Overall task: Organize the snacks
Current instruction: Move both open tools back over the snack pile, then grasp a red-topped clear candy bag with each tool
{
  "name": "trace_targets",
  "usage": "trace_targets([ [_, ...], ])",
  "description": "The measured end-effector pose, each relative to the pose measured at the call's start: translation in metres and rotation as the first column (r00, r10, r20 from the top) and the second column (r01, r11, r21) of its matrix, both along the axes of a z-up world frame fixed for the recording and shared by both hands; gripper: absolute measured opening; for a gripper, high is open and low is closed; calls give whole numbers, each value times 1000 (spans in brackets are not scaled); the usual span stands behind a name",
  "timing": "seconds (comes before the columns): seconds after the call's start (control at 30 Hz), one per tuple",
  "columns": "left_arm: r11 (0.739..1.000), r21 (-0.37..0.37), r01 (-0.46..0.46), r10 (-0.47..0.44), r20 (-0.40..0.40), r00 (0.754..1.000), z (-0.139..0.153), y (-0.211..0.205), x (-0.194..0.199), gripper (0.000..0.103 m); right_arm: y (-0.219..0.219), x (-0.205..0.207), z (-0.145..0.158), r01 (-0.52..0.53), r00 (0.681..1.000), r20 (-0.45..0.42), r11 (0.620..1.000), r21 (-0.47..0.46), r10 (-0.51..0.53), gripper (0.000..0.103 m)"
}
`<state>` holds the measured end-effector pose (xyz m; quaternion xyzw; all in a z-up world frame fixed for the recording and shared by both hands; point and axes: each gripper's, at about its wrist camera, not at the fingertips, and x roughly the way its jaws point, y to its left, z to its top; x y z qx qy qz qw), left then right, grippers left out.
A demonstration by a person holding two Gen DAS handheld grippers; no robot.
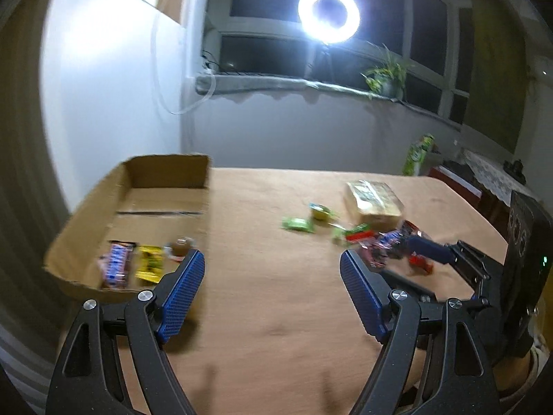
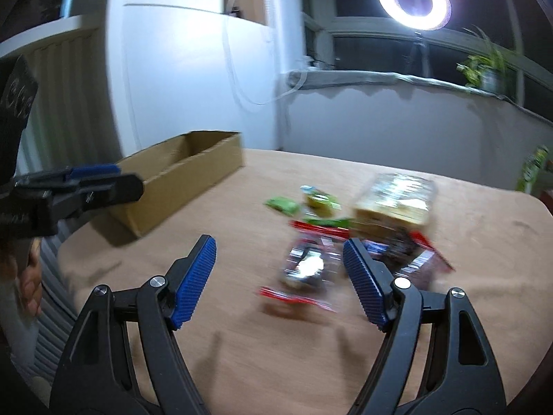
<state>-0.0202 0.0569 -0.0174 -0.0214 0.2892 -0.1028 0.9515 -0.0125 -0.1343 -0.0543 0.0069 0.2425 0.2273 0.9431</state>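
Three snacks already lie in the cardboard box (image 1: 162, 180) at the desk's (image 1: 276, 311) far left. Most remain: a loose pile of snacks (image 2: 331, 235) right of it. The left gripper (image 1: 273, 283) hangs spread and empty; the right gripper (image 2: 280, 276), also spread, nears a shiny packet (image 2: 307, 269).

Dim room, glaring ring light (image 1: 328, 14), motion-blurred snacks (image 2: 307, 269), dark fisheye-warped edges

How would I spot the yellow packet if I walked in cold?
Find the open cardboard box on the brown table. Three snacks lie along its near edge. The yellow packet is the middle one, between a purple wrapper and a small brown cup.
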Motion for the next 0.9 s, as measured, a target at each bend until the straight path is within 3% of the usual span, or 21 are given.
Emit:
trace_targets([
  [0.4,984,-5,178,-177,-89,980,-28,-80,21,81,-80,11,-19,170,983,-73,984,54,-166,84],
  [0.67,980,-17,200,-201,-138,970,-43,-103,41,81,-97,21,-31,193,974,-144,975,107,-177,83],
  [0.9,986,-29,164,-167,-156,974,-50,-97,51,81,-104,38,-39,136,967,-236,976,167,-95,83],
])
